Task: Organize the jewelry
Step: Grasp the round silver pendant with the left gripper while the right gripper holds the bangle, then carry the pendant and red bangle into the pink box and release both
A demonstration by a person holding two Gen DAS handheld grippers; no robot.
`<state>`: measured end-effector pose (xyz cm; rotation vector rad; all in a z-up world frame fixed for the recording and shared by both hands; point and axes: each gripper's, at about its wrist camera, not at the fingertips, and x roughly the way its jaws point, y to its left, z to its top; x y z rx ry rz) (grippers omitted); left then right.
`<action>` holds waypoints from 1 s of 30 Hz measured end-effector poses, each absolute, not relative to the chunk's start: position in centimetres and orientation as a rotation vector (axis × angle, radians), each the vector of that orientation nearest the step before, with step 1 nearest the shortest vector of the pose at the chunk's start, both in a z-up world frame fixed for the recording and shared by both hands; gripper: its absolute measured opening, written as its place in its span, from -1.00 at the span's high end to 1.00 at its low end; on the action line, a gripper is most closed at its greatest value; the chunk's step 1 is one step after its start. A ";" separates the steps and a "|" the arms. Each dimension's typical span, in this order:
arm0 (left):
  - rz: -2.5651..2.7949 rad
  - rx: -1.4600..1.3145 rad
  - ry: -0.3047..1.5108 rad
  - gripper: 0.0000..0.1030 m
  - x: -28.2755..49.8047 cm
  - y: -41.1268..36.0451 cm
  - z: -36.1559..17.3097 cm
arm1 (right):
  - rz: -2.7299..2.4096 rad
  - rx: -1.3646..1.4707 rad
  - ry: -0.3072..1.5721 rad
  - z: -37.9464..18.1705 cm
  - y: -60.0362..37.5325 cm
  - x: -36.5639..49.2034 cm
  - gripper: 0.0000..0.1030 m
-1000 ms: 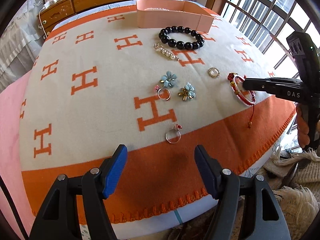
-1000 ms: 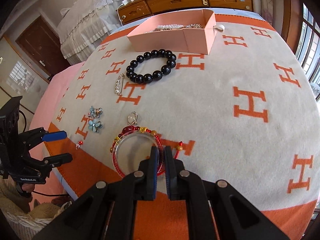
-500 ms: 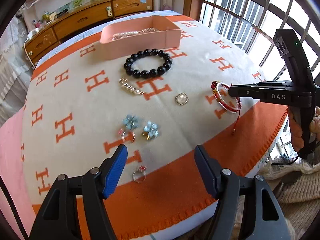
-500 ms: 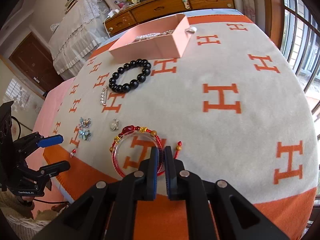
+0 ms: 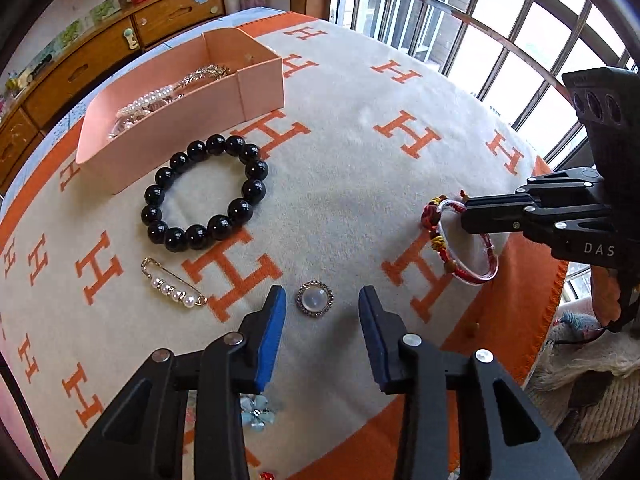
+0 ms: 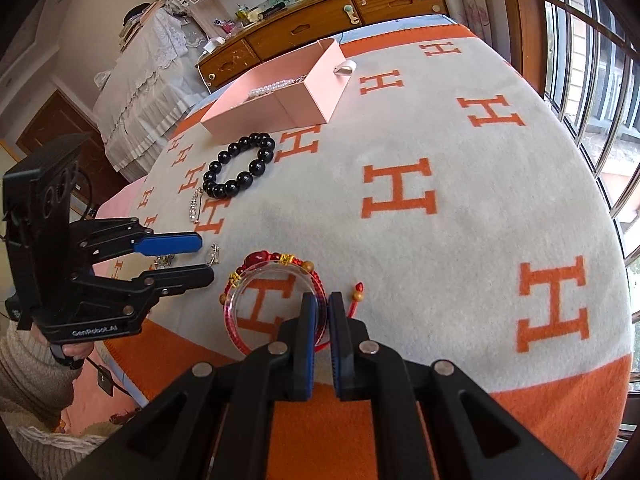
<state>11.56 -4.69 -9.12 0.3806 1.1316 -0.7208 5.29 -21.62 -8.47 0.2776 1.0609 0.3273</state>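
The left gripper (image 5: 320,316) hovers over the round brooch (image 5: 314,298), its jaws closing, with the brooch lying flat on the blanket (image 5: 360,168) between the fingertips but not yet touched. The right gripper (image 6: 320,312) is clamped on the red bracelet (image 6: 272,280), well right of the brooch. The pink box (image 5: 180,120) lies beyond the brooch, past the black bead bracelet (image 5: 204,192); the left gripper is nearer the brooch.

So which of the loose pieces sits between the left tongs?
The round pearl-centred brooch, lying just beyond the closing left tongs, untouched. The black bead bracelet and pearl pin lie farther left.
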 end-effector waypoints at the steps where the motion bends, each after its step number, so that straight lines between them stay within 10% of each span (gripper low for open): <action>1: -0.726 0.391 1.122 0.30 11.7 -4.8 -9.1 | 0.330 0.280 1.060 -8.5 -21.7 5.3 0.88; 30: -0.705 0.400 1.008 0.66 12.3 -3.5 -6.1 | 0.333 0.285 1.044 -7.0 -21.1 7.0 0.88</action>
